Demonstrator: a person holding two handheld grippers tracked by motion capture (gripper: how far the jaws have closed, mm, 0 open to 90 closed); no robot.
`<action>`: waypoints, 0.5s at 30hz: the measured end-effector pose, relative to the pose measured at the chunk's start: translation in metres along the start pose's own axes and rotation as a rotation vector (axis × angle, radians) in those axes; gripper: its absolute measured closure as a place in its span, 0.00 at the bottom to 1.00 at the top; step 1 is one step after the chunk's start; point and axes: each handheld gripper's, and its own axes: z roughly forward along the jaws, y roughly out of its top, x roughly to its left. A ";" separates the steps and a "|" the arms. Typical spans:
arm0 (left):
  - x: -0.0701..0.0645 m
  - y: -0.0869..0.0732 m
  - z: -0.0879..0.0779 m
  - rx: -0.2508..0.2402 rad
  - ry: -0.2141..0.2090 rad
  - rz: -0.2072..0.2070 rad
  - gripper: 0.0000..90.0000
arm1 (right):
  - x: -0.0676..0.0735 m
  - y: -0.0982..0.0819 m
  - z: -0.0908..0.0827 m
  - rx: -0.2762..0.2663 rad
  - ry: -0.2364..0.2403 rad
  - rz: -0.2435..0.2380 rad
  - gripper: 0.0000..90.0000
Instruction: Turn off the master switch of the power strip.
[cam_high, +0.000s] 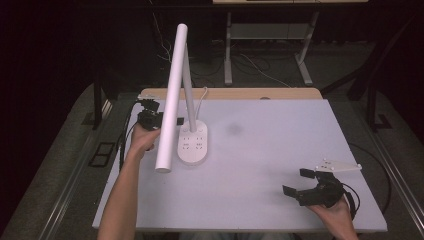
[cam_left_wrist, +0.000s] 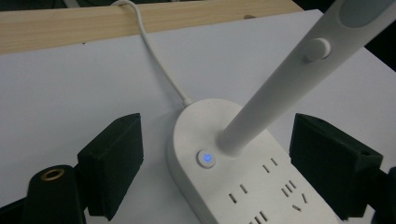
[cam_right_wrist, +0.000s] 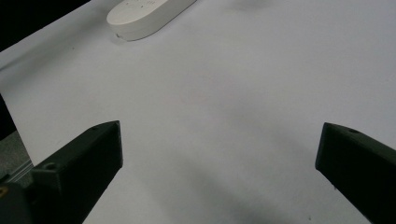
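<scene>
A white desk lamp stands at the table's left, its oval base (cam_high: 193, 144) carrying several sockets. A blue-lit power button (cam_left_wrist: 206, 158) glows beside the stem (cam_left_wrist: 280, 88), and the long tube head (cam_high: 171, 95) leans toward the front. My left gripper (cam_high: 159, 118) is partly behind that tube. In the left gripper view my left gripper (cam_left_wrist: 219, 140) is open, one jaw on each side of the base (cam_left_wrist: 243, 186) and neither touching it. My right gripper (cam_high: 296, 182) stands open and holds nothing at the front right. In its own view my right gripper (cam_right_wrist: 219, 140) looks over bare table (cam_right_wrist: 224, 102).
The lamp's white cable (cam_left_wrist: 156, 56) runs back over a wooden strip (cam_left_wrist: 70, 28) at the table's far edge. The white table (cam_high: 280, 135) stretches between the lamp and the right gripper. The lamp base (cam_right_wrist: 144, 16) lies far ahead of the right jaws.
</scene>
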 end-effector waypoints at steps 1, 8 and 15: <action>0.000 0.000 0.000 0.000 0.000 0.000 0.19 | 0.000 0.000 0.000 0.000 0.000 0.000 0.00; 0.007 -0.003 0.004 0.006 -0.020 -0.033 0.24 | 0.000 0.000 0.000 0.003 0.001 -0.001 0.00; 0.008 -0.004 0.008 0.022 -0.040 -0.041 0.37 | 0.000 0.000 0.000 0.003 0.005 0.002 0.00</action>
